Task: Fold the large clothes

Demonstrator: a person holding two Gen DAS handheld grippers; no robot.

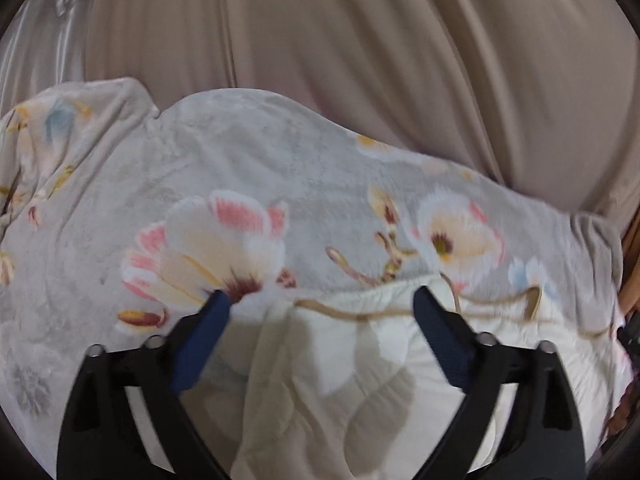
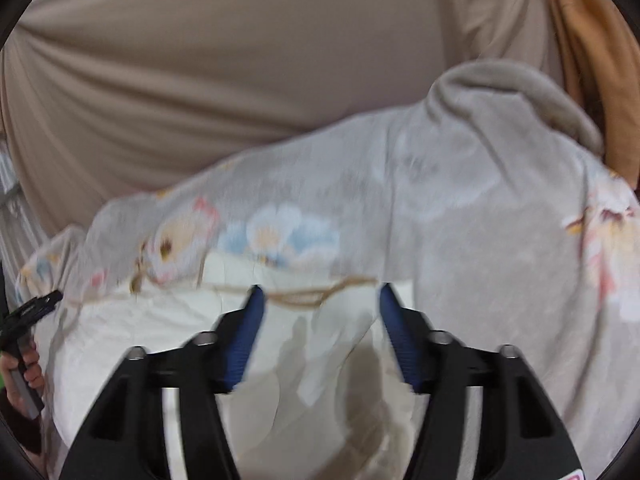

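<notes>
Both jaws stand apart, gripping nothing — the left hand-held gripper and right hand-held gripper hover over the cream quilted underside. Just beyond their tips lies its tan-piped edge, then the grey floral blanket on the beige sheet. Best pinch that edge at matching points — then pull evenly.

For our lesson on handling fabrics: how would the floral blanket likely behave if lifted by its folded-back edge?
Probably floppy: the floral blanket already lies in soft folds and bunches. Its plush grey face and quilted cream underside suggest some bulk, so it would likely sag heavily.
</notes>
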